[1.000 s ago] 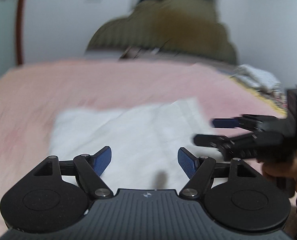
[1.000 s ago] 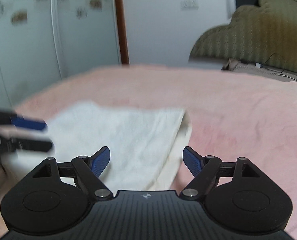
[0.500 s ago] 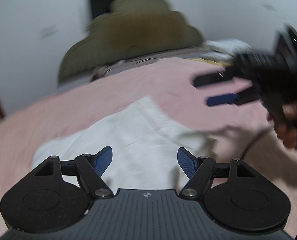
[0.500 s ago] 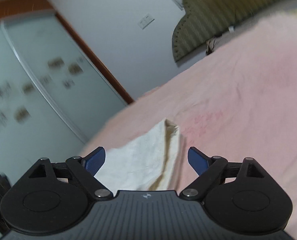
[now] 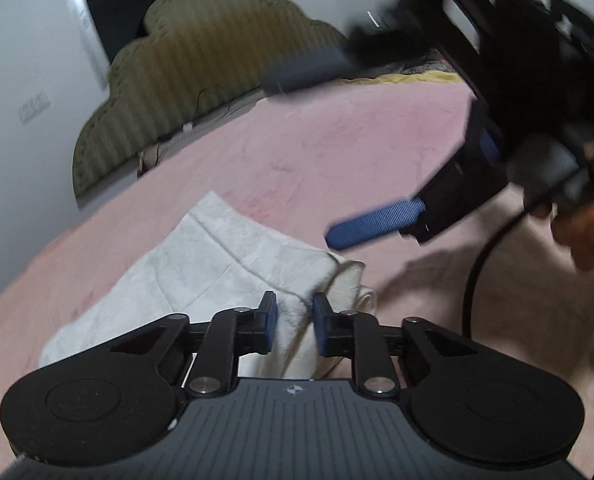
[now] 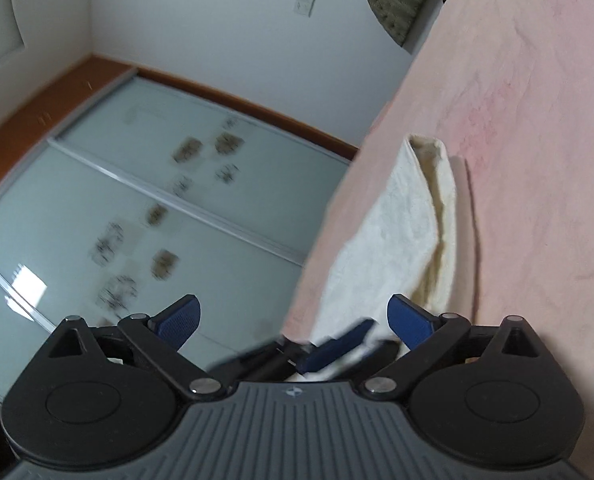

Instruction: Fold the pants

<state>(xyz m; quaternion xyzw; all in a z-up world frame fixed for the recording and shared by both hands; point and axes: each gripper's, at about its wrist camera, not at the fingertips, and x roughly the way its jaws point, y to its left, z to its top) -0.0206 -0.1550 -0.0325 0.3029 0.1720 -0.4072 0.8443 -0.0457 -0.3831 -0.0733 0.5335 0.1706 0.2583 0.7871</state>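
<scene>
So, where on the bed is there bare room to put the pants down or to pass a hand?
The pink blanket is bare between the white pants and the green headboard. It is also bare left of the pants. It is crowded at the near corner, where the left claw closes on the pants and the right claw hangs open above.

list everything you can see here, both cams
pants: 1, white, folded, lying on the bed
bed cover: 1, pink, under the pants
headboard: 1, olive striped, at the far end of the bed
wall socket: 1, white, on the wall
wardrobe doors: 2 panels, frosted pale blue, wood frame
cable: 1, black, trailing from the right gripper
left gripper: 1, black, blue pads, closed on the pants' edge
right gripper: 1, black, blue pads, open, above the bed
hand: 1, holding the right gripper
</scene>
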